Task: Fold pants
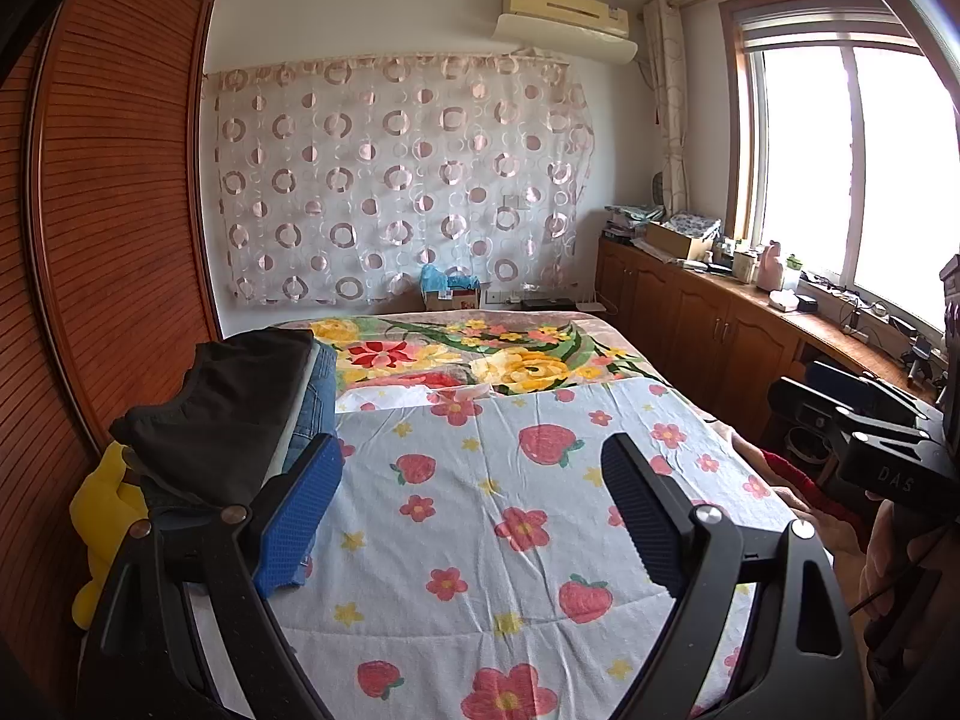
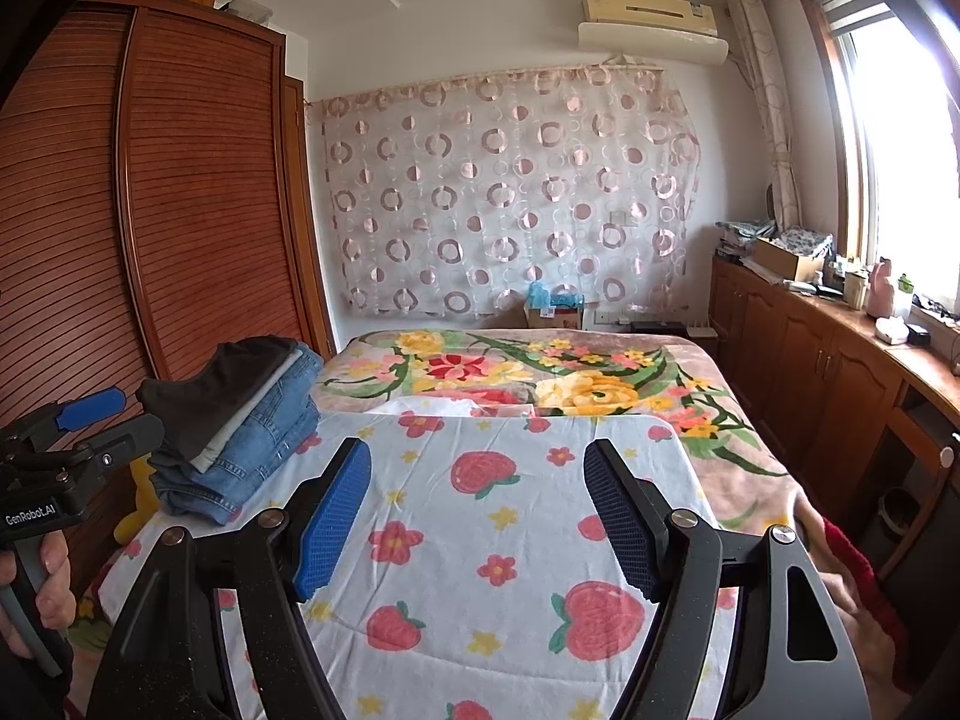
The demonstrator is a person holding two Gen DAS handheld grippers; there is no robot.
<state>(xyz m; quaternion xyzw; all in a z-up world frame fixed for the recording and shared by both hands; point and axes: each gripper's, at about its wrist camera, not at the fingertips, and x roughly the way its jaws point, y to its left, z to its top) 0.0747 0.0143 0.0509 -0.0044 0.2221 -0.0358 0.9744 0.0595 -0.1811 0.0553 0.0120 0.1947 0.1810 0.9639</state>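
Claws, left (image 1: 474, 504) and right (image 2: 480, 516), apart, empty; folded pants (image 2: 240, 420) stacked on bed.

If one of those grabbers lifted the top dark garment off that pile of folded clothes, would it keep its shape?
Probably not. The dark garment already sags over the pile's edge, so it looks floppy and would likely unfold. It seems thin, so likely light. The jeans beneath look bulkier and would probably stay put.
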